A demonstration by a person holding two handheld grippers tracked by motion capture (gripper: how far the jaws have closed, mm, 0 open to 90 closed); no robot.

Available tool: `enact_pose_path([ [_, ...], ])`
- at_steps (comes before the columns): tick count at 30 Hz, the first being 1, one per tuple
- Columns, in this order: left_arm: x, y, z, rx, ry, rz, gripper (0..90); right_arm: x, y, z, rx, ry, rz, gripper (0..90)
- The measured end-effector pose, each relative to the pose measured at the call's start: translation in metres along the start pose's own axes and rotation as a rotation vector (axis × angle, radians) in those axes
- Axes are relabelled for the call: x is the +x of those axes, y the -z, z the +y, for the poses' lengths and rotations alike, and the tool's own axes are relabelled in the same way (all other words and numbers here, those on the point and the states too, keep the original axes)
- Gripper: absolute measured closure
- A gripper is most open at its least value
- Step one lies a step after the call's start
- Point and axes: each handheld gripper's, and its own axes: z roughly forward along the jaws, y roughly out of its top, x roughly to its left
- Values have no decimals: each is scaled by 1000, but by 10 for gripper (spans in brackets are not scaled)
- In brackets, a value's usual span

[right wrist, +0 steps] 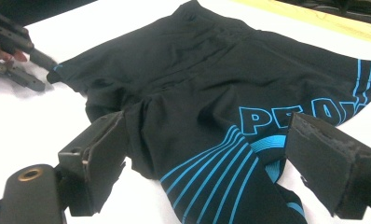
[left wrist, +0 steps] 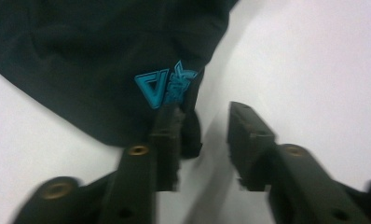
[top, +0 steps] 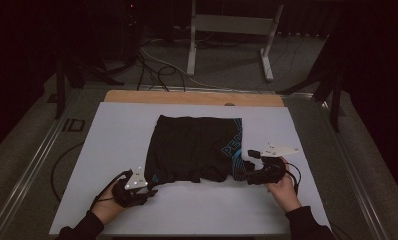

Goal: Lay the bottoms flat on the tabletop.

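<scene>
Overhead, the black swim shorts (top: 194, 148) lie flat mid-table on the white board (top: 117, 130), light, limp and probably slick, with the left gripper (top: 146, 190) and right gripper (top: 250, 159) at their near corners. Seen from the left gripper view, the jaws stand apart beside the hem corner by the blue logo (left wrist: 166, 84), a good pinch point, though blur hides whether cloth lies between. Through the right gripper view, wide jaws straddle the striped leg hem (right wrist: 239, 177), its underside hidden.

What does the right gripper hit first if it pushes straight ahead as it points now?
Likely the black shorts: the open right gripper already straddles their blue-striped leg hem, so cloth comes first, though depth is unclear.
</scene>
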Motion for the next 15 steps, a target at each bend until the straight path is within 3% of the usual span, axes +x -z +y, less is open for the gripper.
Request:
enact_pose_path([
  [2,-1,1,0,11,-6,5,766,0,0,0,4,-1,1,136],
  [9,-4,6,3,23,-42,47,853,1,1,0,-1,8,-1,136],
  [15,-3,34,5,-77,-57,68,852,1,4,1,-6,7,-10,136],
])
